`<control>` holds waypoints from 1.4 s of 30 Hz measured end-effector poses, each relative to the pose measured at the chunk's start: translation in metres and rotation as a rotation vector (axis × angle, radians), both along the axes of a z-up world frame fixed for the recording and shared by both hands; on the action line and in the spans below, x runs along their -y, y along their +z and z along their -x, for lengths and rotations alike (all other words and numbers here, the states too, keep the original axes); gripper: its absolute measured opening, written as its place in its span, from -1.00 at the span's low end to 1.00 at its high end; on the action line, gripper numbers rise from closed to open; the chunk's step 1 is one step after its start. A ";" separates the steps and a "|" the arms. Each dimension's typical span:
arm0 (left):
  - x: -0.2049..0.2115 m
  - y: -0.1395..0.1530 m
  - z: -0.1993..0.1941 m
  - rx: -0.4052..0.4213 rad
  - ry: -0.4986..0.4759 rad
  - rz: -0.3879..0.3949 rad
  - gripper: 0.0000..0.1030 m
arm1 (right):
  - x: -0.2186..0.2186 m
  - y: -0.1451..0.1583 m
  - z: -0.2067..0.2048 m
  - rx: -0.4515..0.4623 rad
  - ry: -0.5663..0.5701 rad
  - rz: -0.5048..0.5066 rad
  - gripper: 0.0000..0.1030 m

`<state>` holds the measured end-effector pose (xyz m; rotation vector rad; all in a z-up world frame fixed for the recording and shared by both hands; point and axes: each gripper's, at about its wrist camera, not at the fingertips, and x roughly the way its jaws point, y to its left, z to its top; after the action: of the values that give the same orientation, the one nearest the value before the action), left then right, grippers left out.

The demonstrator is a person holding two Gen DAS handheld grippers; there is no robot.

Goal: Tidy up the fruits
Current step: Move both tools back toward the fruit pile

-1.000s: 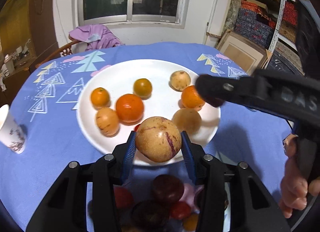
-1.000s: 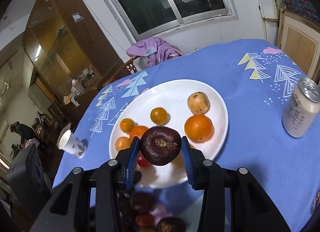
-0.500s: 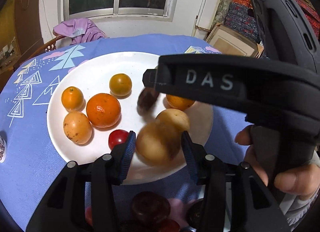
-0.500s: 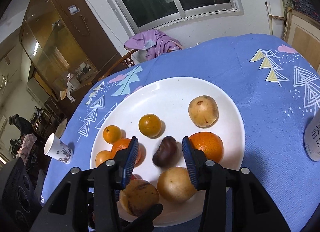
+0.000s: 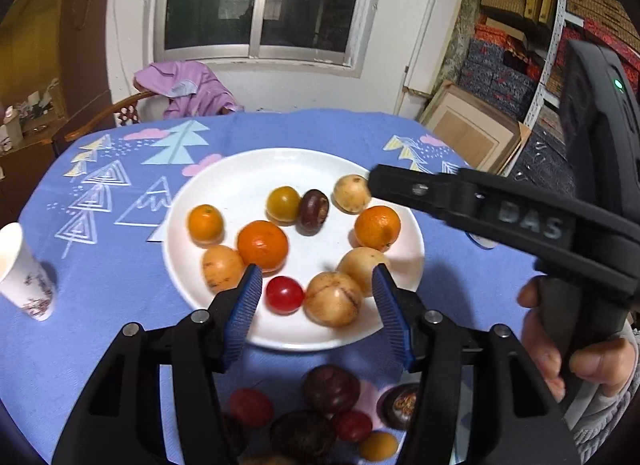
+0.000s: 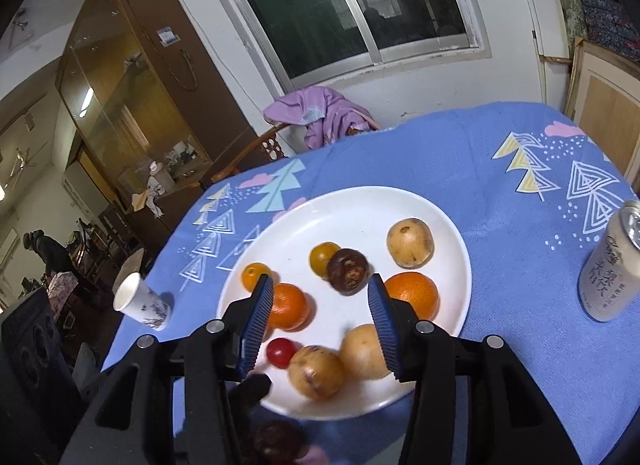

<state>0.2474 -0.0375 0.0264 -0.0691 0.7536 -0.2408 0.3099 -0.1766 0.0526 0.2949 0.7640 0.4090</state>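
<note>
Already both pairs of jaws had just been opening — neither held anything. The left gripper (image 5: 316, 301) stood part-open above the near rim of the white plate (image 5: 224, 181), the tan speckled fruit (image 5: 332, 299) lying free on the plate below its fingertips. The right gripper (image 6: 320, 321) gaped likewise; the dark purple fruit (image 6: 347, 271) rested just beyond its tips, roundish, nearer this hand.

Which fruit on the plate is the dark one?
The dark purple fruit mid-plate, touching the small yellow-green one. All others are orange, tan or red.
</note>
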 end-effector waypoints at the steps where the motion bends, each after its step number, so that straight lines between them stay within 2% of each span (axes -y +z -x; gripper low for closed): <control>1: -0.006 0.003 0.009 0.005 0.013 -0.002 0.10 | -0.001 0.005 0.007 0.012 0.002 0.008 0.06; 4: -0.025 0.001 0.039 0.020 0.060 -0.017 0.25 | -0.006 0.019 0.030 0.044 0.014 0.032 0.07; 8: -0.055 -0.012 0.080 -0.003 0.118 -0.022 0.27 | -0.008 0.024 0.069 0.069 0.033 0.069 0.18; 12: -0.077 -0.028 0.105 -0.029 0.165 -0.035 0.27 | 0.006 0.008 0.110 0.087 -0.009 0.108 0.26; 17: -0.078 -0.043 0.130 -0.032 0.193 -0.073 0.32 | 0.028 -0.024 0.142 0.077 -0.076 0.200 0.27; 22: -0.066 -0.047 0.130 -0.022 0.154 -0.089 0.35 | 0.034 -0.030 0.142 0.049 -0.064 0.175 0.38; 27: -0.052 -0.044 0.125 0.010 0.127 -0.105 0.37 | 0.033 -0.030 0.142 0.035 -0.058 0.158 0.39; 33: -0.034 -0.052 0.119 0.023 0.096 -0.172 0.38 | 0.031 -0.030 0.142 0.033 -0.054 0.163 0.41; 39: -0.035 -0.053 0.119 0.012 0.094 -0.196 0.53 | 0.030 -0.030 0.142 0.030 -0.049 0.163 0.42; 41: -0.044 -0.051 0.124 0.018 0.121 -0.234 0.75 | 0.031 -0.031 0.142 0.026 -0.053 0.156 0.42; 42: -0.051 -0.048 0.128 0.021 0.147 -0.233 0.76 | 0.032 -0.030 0.141 0.024 -0.054 0.151 0.42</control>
<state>0.1195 0.0136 -0.0218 0.0990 0.7474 -0.0127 0.1686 -0.2083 0.0223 0.1684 0.7576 0.3021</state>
